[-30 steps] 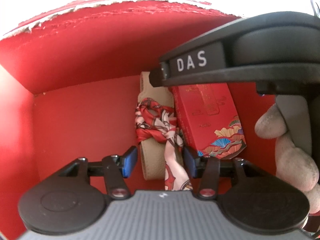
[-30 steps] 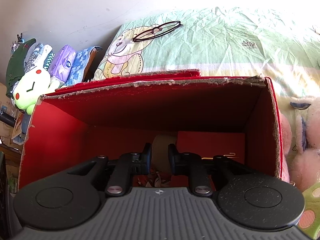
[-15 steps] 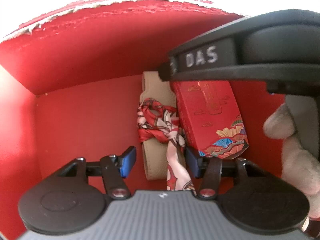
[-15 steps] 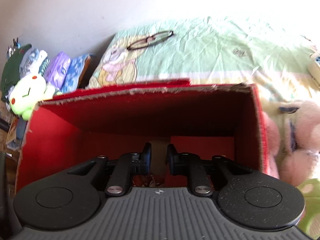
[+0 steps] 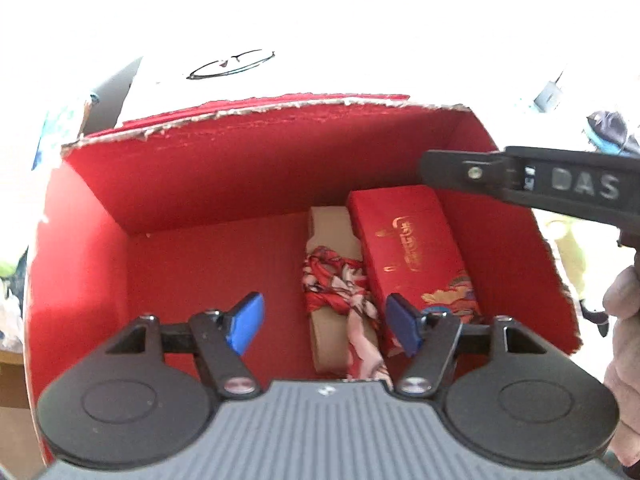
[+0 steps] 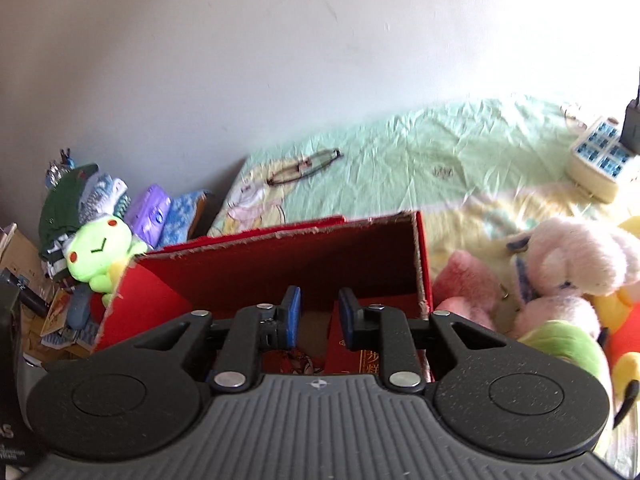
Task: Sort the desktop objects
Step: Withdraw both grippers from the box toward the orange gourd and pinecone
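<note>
The open red cardboard box (image 5: 168,184) has bare floor across its left half, free for entry from above. Its right half is filled by a tan flat case tied with a red patterned scarf (image 5: 334,280), touching a long red gift box (image 5: 412,248). Pink plush toys (image 6: 560,272) crowd the box's right outer wall.

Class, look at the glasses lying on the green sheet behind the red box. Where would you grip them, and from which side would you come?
Grip the glasses at the bridge between the lenses, coming straight down from above. They lie flat on the sheet, so only the thin frame stands clear. The bridge is narrow, sits centrally so they lift level, and keeps the fingers off the lenses.
</note>
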### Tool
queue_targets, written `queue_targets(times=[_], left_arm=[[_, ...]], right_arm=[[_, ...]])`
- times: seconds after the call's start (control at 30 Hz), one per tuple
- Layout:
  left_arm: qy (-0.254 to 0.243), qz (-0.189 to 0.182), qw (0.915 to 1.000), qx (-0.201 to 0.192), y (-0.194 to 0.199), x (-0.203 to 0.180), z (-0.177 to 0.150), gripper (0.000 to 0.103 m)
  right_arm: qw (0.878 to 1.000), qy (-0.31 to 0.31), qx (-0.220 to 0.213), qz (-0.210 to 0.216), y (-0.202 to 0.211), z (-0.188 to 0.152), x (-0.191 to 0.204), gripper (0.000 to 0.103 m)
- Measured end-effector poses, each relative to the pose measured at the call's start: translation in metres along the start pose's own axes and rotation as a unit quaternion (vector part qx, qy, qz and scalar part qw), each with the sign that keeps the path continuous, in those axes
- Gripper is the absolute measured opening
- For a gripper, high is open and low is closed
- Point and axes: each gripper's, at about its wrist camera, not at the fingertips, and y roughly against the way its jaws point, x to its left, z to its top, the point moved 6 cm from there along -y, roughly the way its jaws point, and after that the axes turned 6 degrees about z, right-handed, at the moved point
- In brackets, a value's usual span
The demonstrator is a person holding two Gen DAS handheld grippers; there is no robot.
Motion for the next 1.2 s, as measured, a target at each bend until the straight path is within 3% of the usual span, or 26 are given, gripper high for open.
queue_targets(times=[0.07,0.1,0.2,0.4,0.5,0.67,0.83,0.97,1.07,1.2], left_arm=[[0.001,-0.001,0.9999,-0.012,0.012,-0.016,-0.052,0.064],[0.002,0.0,0.9999,-0.016,0.017,-0.015,-0.059,0.064],[0.007,0.001,0.9996,-0.027,0.025,-0.019,-0.054,0.062],[0.005,0.038,0.9978,-0.054,0.038,-0.027,-0.075,0.064],[-0.016,0.066,0.9938,-0.087,0.053,-0.035,-0.081,0.065],[-0.058,0.061,0.9883,-0.127,0.081,-0.062,-0.103,0.075],[-0.08,0.005,0.9896,-0.119,0.088,-0.081,-0.13,0.075],[-0.105,-0.057,0.9901,-0.074,0.074,-0.102,-0.149,0.07],[-0.122,-0.062,0.9892,-0.054,0.061,-0.114,-0.161,0.07],[-0.095,-0.079,0.9922,-0.021,0.045,-0.114,-0.168,0.07]], right_arm=[[1.0,0.005,-0.025,0.006,0.016,0.0,0.002,0.028],[0.999,0.005,-0.033,0.01,0.024,-0.001,0.002,0.032],[0.999,-0.018,-0.041,0.021,0.042,-0.007,-0.003,0.038],[0.999,-0.018,-0.023,0.016,0.06,-0.03,-0.005,0.038],[1.0,0.0,-0.027,0.012,0.073,-0.046,-0.003,0.038],[0.999,0.0,-0.024,0.025,0.095,-0.071,-0.017,0.038],[0.999,-0.019,0.008,0.048,0.095,-0.089,-0.027,0.038],[0.997,-0.03,0.05,0.042,0.082,-0.102,-0.036,0.038],[0.994,-0.061,0.082,0.048,0.078,-0.117,-0.044,0.038],[0.991,-0.065,0.102,0.052,0.078,-0.129,-0.049,0.039]])
